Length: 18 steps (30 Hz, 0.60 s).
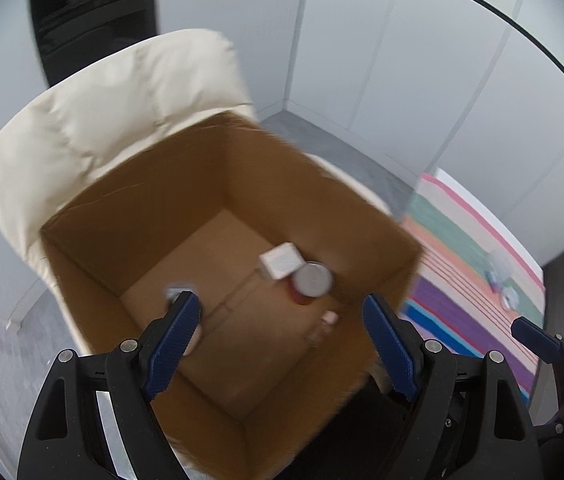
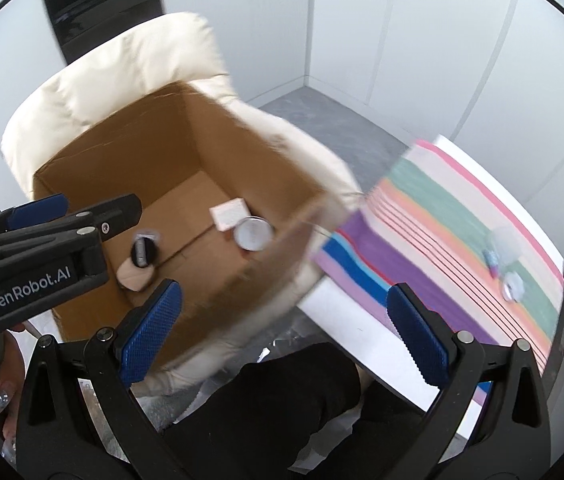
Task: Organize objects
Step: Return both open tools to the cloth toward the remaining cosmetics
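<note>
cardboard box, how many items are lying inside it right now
4 visible: a white carton beside a silver-lidded jar by the far wall, a black round item on a beige pad. Others may be hidden.

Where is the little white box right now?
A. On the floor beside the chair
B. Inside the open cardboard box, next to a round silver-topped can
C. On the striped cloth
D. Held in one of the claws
B: the white box lies on the bottom of the cardboard box, right beside the silver-topped can; both claws are empty.
</note>
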Motion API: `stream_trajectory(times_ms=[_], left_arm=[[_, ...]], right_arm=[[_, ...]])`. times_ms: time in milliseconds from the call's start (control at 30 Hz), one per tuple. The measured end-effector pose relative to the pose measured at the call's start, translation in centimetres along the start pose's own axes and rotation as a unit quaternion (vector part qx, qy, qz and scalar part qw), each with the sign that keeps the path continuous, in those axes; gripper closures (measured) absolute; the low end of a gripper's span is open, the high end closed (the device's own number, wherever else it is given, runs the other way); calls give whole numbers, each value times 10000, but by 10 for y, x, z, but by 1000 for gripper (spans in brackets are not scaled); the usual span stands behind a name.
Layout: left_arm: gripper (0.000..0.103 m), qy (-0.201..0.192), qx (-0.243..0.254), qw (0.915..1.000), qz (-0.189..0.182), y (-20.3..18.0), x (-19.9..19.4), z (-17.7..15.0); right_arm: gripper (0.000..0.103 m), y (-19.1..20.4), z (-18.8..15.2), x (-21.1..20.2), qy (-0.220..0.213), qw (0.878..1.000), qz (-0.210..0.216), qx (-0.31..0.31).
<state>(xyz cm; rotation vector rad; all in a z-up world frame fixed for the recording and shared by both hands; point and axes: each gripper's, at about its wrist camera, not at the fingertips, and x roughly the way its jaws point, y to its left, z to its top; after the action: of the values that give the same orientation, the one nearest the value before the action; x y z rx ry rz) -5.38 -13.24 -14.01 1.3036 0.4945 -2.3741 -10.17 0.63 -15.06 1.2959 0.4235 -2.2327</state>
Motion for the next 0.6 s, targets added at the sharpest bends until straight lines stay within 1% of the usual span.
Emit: stream_trajectory(times_ms=[133, 267, 400, 600], left_arm=[[18, 14, 369, 9990, -266, -42, -2, -4], [18, 84, 823, 9950, -563, -94, -3, -14], [18, 196, 1270, 9878, -882, -146, -5, -31], [18, 279, 1853, 9752, -1182, -210, -11, -55]], right_arm=[[0, -39, -15, -14, -24, 9990, -244, 363], [0, -87, -39, -32, -20, 9950, -531, 850], [0, -129, -63, -48, -12, 9884, -786, 1299], [0, -190, -103, -75, -45, 9747, -1121, 1936]])
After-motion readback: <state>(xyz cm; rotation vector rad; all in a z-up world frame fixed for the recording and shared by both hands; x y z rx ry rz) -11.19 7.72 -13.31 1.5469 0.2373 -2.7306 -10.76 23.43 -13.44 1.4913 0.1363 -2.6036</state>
